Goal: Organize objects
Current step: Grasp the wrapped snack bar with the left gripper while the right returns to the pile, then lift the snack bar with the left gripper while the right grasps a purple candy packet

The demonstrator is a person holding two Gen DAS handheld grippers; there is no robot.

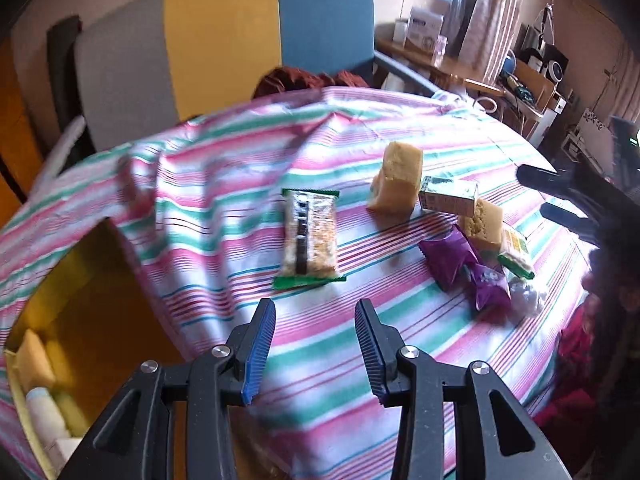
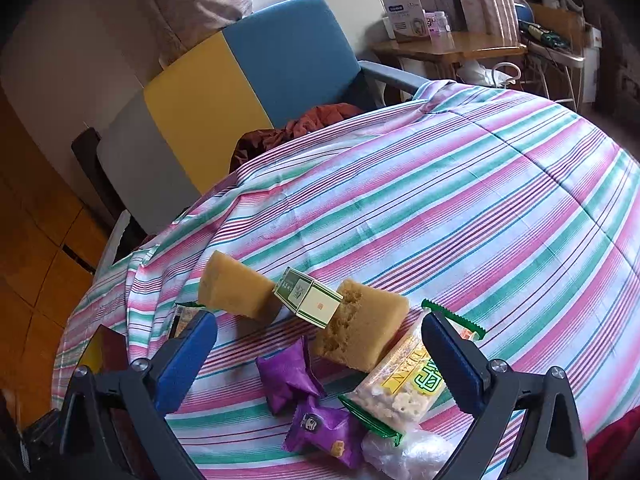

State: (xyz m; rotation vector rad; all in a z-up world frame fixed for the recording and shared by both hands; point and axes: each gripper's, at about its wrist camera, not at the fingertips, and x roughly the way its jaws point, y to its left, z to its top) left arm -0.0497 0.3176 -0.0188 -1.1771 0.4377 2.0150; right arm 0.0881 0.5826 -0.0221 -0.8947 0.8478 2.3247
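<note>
Left tool (image 1: 315, 344) spread, empty, above striped desk (image 1: 224, 184). Right tool (image 2: 320, 354) spread wide, empty. Counted: two sponges (image 2: 236, 290), one green carton (image 2: 308, 297) bridging them, two purple packets (image 2: 288, 376), two cracker packs (image 1: 309, 236); one at 12 o'clock of left tool.

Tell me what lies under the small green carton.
The small green carton rests bridged on two yellow sponges, striped cloth below. Its underside is hidden.

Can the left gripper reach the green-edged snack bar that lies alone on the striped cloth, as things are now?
Probably yes. The left gripper is open and the snack bar lies flat straight ahead of it, with only bare striped cloth between them.
</note>
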